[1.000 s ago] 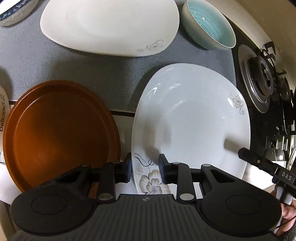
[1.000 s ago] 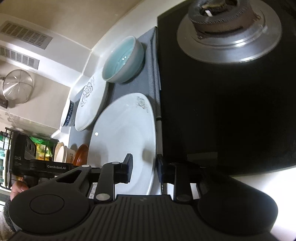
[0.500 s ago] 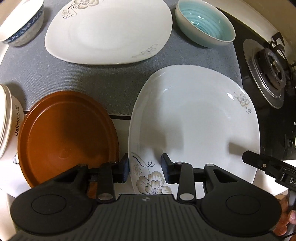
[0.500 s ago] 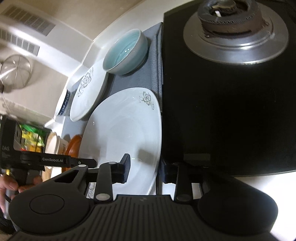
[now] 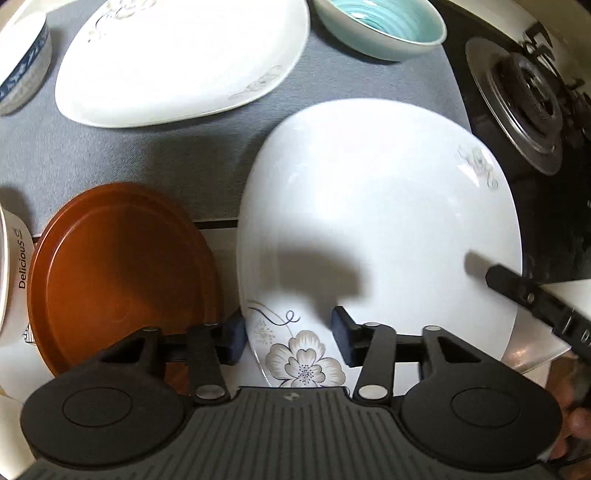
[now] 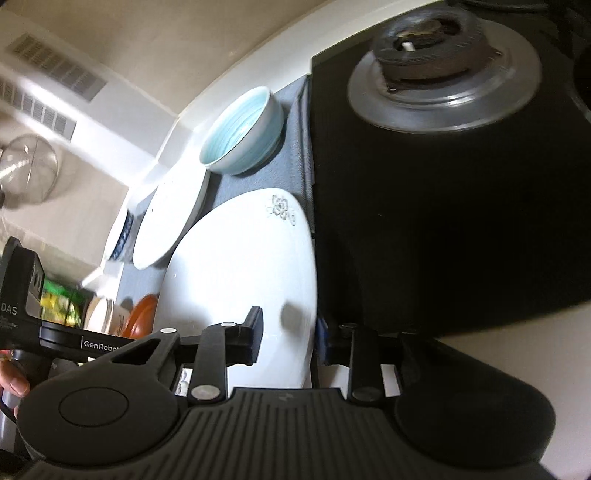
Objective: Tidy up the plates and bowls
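Two tongs at one white plate

Left tongs [image 5: 287, 338] and right tongs [image 6: 289, 334], both spread, straddle opposite rims of the plate [image 5: 376, 221], likely sharing its weight for stacking.

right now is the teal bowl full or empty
Empty. The left wrist view looks into the teal bowl and shows only its bare ringed glaze; the right wrist view shows the same bare inside.
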`<move>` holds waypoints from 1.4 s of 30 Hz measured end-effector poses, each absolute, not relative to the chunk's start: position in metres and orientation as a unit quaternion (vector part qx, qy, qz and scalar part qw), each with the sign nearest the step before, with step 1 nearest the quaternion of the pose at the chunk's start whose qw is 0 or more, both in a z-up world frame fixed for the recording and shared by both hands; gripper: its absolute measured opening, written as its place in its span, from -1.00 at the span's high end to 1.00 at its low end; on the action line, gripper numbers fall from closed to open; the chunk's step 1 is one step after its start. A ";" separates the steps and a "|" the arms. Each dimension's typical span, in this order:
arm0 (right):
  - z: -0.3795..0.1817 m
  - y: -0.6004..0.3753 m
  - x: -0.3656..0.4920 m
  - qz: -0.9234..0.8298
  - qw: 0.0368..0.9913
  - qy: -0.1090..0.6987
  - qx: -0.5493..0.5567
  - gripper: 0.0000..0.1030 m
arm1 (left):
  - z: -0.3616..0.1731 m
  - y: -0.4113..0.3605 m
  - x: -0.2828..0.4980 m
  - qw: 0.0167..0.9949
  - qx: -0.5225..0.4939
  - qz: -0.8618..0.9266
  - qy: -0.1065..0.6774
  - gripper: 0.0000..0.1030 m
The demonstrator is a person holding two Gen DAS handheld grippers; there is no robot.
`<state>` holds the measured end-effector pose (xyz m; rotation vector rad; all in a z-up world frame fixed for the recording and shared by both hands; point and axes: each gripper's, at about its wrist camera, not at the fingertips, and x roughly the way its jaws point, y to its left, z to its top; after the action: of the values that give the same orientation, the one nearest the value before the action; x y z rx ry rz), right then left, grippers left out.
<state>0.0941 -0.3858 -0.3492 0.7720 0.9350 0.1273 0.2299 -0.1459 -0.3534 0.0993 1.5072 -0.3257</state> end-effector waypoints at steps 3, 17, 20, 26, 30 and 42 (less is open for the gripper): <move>-0.344 -0.382 0.083 0.050 0.829 0.430 0.355 0.47 | -0.353 -0.143 0.232 0.713 0.033 -0.149 0.685 0.15; -0.354 -0.391 0.068 0.032 0.813 0.441 0.378 0.78 | -0.364 -0.115 0.229 0.708 -0.029 -0.213 0.673 0.48; -0.356 -0.391 0.067 0.021 0.808 0.438 0.394 0.79 | -0.363 -0.109 0.231 0.700 -0.042 -0.223 0.678 0.55; -0.357 -0.388 0.065 0.010 0.809 0.429 0.402 0.79 | -0.364 -0.105 0.236 0.688 -0.062 -0.230 0.685 0.63; -0.353 -0.387 0.067 0.000 0.801 0.436 0.411 0.81 | -0.368 -0.098 0.242 0.678 -0.091 -0.234 0.691 0.66; -0.327 -0.376 0.070 -0.018 0.805 0.446 0.391 0.76 | -0.355 -0.090 0.253 0.684 -0.108 -0.253 0.675 0.68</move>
<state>0.0704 -0.3756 -0.3267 0.8370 0.9549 -0.0379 0.2530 -0.0898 -0.3546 -0.2425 1.5134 -0.5671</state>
